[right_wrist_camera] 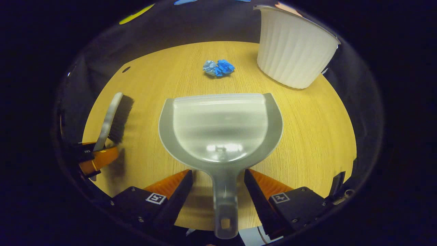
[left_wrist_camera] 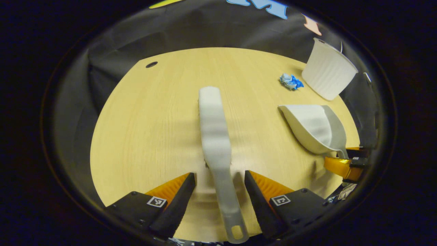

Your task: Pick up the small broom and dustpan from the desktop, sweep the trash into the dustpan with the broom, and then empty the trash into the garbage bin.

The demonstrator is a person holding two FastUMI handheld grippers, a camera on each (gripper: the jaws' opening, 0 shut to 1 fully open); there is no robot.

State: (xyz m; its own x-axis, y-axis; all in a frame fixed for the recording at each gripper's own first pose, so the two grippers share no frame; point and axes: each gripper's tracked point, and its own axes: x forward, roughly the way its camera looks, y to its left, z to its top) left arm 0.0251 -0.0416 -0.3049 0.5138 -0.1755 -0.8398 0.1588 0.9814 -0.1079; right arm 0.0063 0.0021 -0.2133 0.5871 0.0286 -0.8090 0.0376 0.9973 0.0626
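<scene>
Left gripper (left_wrist_camera: 220, 182) sits low over the round light-wood desktop (left_wrist_camera: 143, 130), jaws spread wide on either side of the pale grey plastic handle of the small broom (left_wrist_camera: 215, 136). Clear gap on both sides of the handle, neither finger touching it, so nothing is gripped. Broom lies flat on the desktop near the centre, head pointing away from the gripper, handle end with its hang hole down between the fingers. In the right gripper view the broom (right_wrist_camera: 112, 118) shows at the left edge, dark bristles facing the dustpan side, with the left gripper (right_wrist_camera: 92, 159) at its handle.

Right gripper (right_wrist_camera: 218, 186) is in the same condition: jaws wide apart, straddling the handle of the grey-and-white plastic dustpan (right_wrist_camera: 220, 128), gaps visible on both sides, no contact seen. Dustpan lies on the desktop (right_wrist_camera: 307, 136) with its open lip facing away from the gripper. In the left gripper view the dustpan (left_wrist_camera: 314, 128) lies well to the right of the broom, with the right gripper (left_wrist_camera: 344, 164) at its handle end near the desktop edge.

Crumpled blue-and-white paper trash (right_wrist_camera: 218, 67) lies on the desktop beyond the dustpan lip, apart from it. Same wad (left_wrist_camera: 291, 82) is just beside the bin in the left gripper view.

White ribbed plastic garbage bin (right_wrist_camera: 293, 48) stands upright at the far right of the desktop, near the trash, apart from the dustpan.
</scene>
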